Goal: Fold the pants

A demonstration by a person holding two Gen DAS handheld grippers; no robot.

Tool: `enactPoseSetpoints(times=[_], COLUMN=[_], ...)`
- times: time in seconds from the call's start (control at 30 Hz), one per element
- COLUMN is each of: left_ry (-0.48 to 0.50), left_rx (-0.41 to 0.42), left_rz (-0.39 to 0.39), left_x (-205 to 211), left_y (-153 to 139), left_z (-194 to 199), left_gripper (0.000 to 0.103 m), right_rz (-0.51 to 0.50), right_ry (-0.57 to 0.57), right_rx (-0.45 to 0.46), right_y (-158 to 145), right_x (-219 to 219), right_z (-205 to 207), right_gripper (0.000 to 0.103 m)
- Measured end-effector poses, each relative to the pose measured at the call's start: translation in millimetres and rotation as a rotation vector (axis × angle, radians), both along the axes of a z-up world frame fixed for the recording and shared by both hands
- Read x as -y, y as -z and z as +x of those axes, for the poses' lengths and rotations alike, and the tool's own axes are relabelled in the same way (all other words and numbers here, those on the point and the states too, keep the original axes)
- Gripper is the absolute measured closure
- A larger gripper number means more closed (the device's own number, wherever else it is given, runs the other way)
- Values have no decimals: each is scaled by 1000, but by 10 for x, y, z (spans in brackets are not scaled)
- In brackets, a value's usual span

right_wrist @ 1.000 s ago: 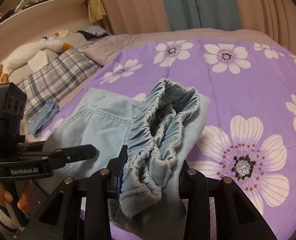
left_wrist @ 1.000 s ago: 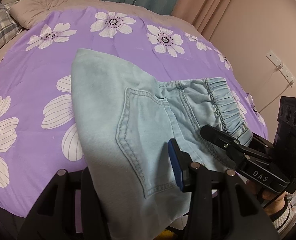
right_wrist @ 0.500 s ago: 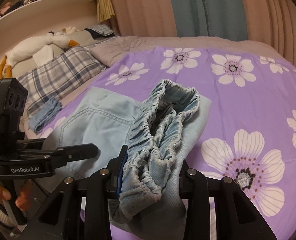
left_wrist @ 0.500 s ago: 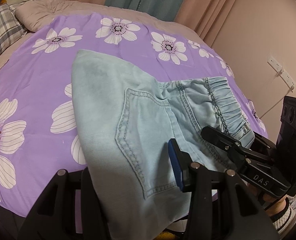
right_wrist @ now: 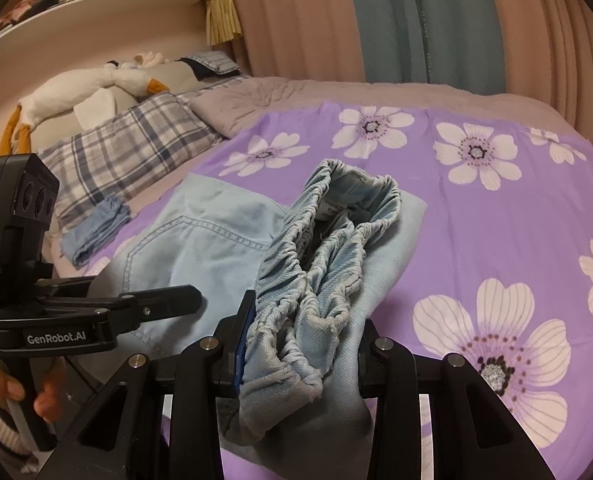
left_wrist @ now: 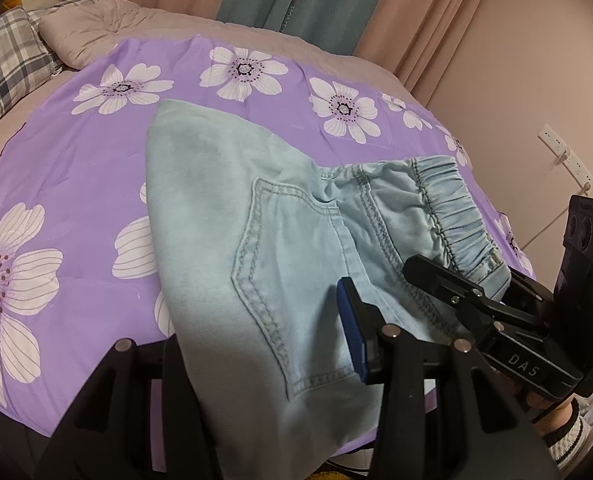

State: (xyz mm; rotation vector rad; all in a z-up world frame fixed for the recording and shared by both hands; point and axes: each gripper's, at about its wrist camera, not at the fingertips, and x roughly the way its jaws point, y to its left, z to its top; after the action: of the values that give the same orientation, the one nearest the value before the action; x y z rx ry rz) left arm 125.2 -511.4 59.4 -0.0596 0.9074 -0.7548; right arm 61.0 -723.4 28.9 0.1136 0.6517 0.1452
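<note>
Bed (right_wrist: 496, 92), grey quilt, purple flowered sheet (right_wrist: 476, 220) over it. Light blue pants (left_wrist: 224, 216) on sheet, centre. Plaid pillow (right_wrist: 136, 144) at 10 o'clock; small folded blue cloth (right_wrist: 96, 232) just below it, at 9.

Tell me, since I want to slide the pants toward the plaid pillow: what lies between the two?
In the right wrist view, a small folded blue cloth lies between the pants and the plaid pillow, at the edge of the purple sheet.
</note>
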Motion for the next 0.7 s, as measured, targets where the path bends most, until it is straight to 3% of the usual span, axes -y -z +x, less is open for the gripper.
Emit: enactPoseSetpoints(times=[0.7], left_ry=[-16], left_rx=[7], left_rz=[-15], left_x=[-101], left_y=[-41], left_z=[70], left_gripper=[59], right_rz=[-24], right_ry=[-30], right_rx=[19], right_y=[-67], right_x=[-52], right_z=[65], right_gripper=[64])
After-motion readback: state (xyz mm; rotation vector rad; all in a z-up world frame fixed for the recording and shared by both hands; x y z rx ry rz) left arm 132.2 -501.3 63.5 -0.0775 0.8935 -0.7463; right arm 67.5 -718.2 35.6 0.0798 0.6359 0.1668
